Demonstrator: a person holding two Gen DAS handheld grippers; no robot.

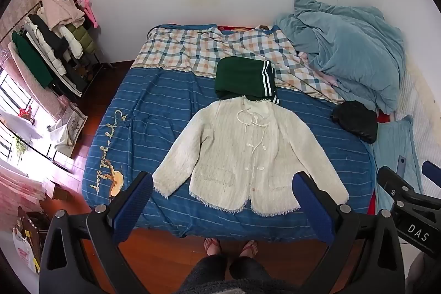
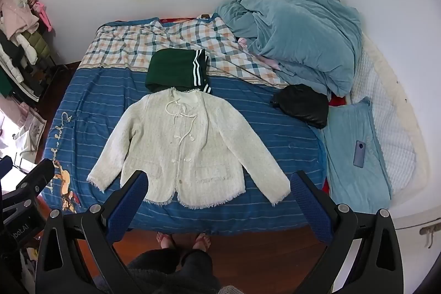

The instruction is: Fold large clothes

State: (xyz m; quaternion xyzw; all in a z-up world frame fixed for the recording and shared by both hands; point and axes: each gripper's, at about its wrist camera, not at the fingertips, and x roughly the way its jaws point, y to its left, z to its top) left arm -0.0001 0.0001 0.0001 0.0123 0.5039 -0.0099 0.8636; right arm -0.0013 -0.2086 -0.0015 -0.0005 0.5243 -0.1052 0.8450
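A cream tweed jacket [image 1: 242,153] lies flat and face up on the blue striped bed sheet [image 1: 154,106], sleeves spread, hem toward me; it also shows in the right wrist view [image 2: 190,148]. My left gripper [image 1: 223,183] is open and empty, held high above the jacket's hem. My right gripper [image 2: 219,181] is open and empty, also high above the hem. Behind the collar lies a folded green garment with white stripes [image 1: 242,76], also in the right wrist view [image 2: 173,69].
A black garment [image 2: 303,104] lies right of the jacket. A heaped blue duvet [image 2: 297,35], a blue pillow [image 2: 355,156] with a phone [image 2: 359,153] are at right. A clothes rack [image 1: 52,46] stands left. My feet [image 1: 231,247] stand on the wooden floor at the bed's foot.
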